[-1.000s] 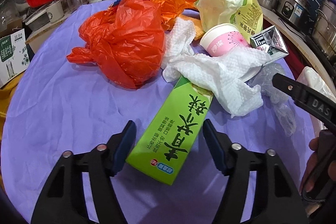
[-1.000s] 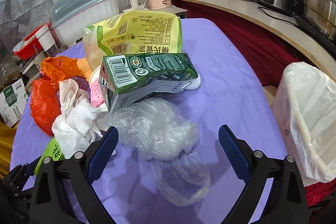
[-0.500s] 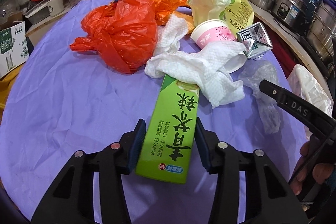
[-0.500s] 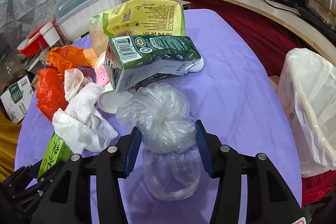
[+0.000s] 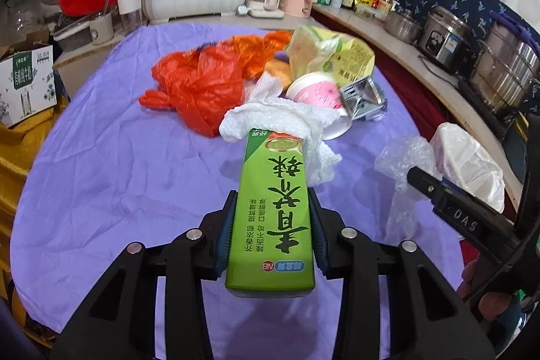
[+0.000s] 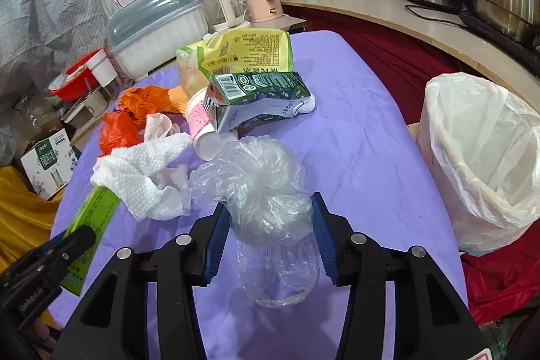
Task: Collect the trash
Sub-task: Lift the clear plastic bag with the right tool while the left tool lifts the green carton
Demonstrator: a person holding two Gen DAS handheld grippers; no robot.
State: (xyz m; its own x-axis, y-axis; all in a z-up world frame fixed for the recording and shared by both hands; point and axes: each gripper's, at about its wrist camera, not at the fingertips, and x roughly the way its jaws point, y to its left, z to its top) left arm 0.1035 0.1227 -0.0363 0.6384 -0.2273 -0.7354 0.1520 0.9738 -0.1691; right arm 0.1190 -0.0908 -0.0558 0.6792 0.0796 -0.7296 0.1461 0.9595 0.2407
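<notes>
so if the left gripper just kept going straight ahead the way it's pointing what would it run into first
Probably the white paper towel: the green box clamped in the left gripper already reaches its edge. The pink cup lies just beyond, though depth is hard to judge.

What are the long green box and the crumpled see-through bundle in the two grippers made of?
The green box looks like printed cardboard with a slight sheen: flat faces, crisp folded edges. The see-through bundle looks like thin glossy plastic film, probably a bag: wrinkled, translucent, with bright highlights.
</notes>
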